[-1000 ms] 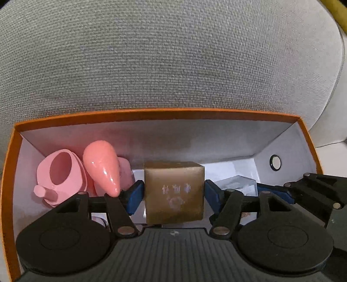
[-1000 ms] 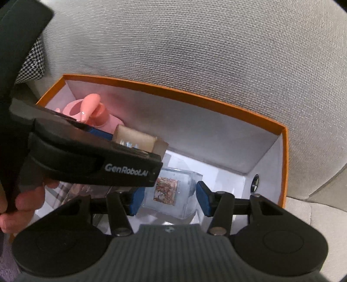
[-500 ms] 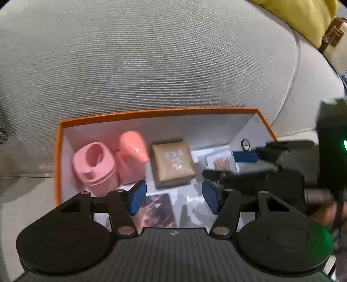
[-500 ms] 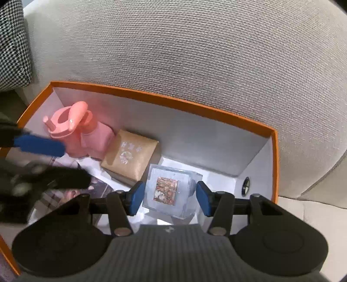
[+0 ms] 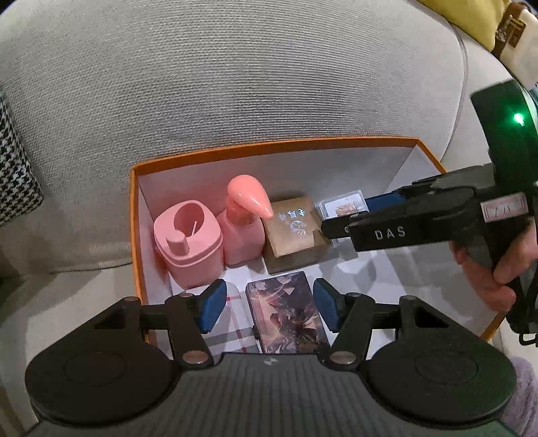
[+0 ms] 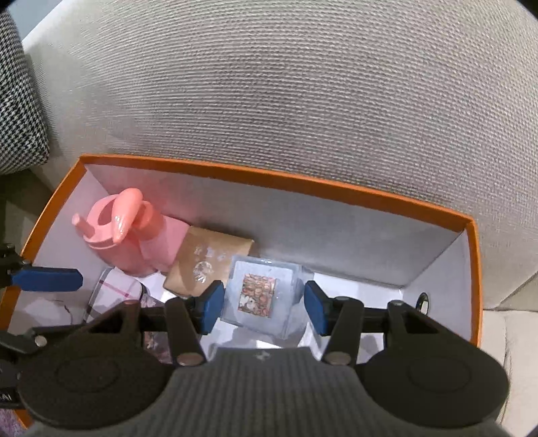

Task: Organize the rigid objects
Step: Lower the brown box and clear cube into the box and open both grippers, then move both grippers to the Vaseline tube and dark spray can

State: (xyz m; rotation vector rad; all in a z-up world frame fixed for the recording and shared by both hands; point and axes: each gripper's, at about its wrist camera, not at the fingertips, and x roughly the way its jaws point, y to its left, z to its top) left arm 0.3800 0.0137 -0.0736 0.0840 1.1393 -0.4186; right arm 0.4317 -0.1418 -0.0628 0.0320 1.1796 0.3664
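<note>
An orange box (image 5: 134, 235) with white inner walls rests on a grey sofa. In it stand a pink holder (image 5: 188, 242), a pink pump bottle (image 5: 242, 228), a brown cube (image 5: 292, 232), a clear cube (image 6: 262, 295) and a patterned case (image 5: 285, 316). My left gripper (image 5: 265, 307) is open and empty above the box's near side. My right gripper (image 6: 264, 311) is open, its fingers on either side of the clear cube with gaps showing. The right gripper also shows in the left wrist view (image 5: 376, 215), by the clear cube (image 5: 343, 208).
The grey sofa back (image 6: 285, 101) rises right behind the box. A houndstooth cushion (image 6: 16, 111) lies to the left. A plaid item (image 6: 114, 292) lies on the box floor. A yellow cushion (image 5: 470, 20) is at the far right.
My left gripper let go of the brown cube and pulled back and up out of the box. My right gripper rose slightly, open around the clear cube, which rests on the box floor.
</note>
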